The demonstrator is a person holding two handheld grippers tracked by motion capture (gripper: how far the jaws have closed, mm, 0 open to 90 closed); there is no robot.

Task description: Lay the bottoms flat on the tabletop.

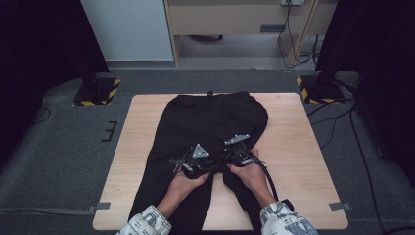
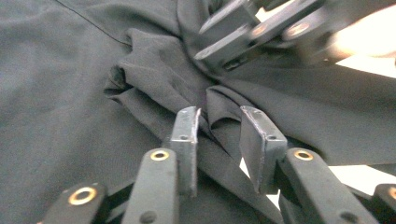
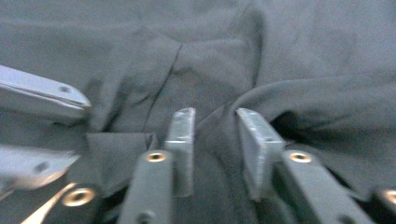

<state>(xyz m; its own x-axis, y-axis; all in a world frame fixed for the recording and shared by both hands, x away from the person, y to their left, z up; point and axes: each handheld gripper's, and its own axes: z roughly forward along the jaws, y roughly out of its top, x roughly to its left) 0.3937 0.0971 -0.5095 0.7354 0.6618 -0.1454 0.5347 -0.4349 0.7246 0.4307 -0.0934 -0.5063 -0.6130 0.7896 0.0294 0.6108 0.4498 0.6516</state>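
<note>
Item: black trousers (image 1: 210, 122), laid flat on the wooden table (image 1: 293, 147), waistband at the far edge and both legs running toward us and off the near edge. Nearest to us, two sleeved forearms enter from the near edge; the left hand-held gripper (image 1: 195, 164) and the right hand-held gripper (image 1: 240, 154) sit close together over the crotch, where the two legs part. Left hand-held gripper (image 2: 219, 135): jaws partly apart, a raised fold of cloth standing between them, pads not pressing on it; we count it as open, holding nothing. Right hand-held gripper (image 3: 215, 135): jaws likewise partly apart over a ridge of bunched fabric, nothing clamped, though that view is blurred. Handling note, our judgement: the step in hand looks like taking hold at the crotch to fold one leg over the other. To do it well, we would settle each pair of jaws low enough to catch both layers of the cloth, close fully before lifting, and keep the two grippers from knocking together, since they stand nearly touching. Beyond the grippers the seat and waistband (image 1: 213, 95) lie smooth; we would lift gently so that part stays flat. Farthest: grey floor and a cabinet base.
</note>
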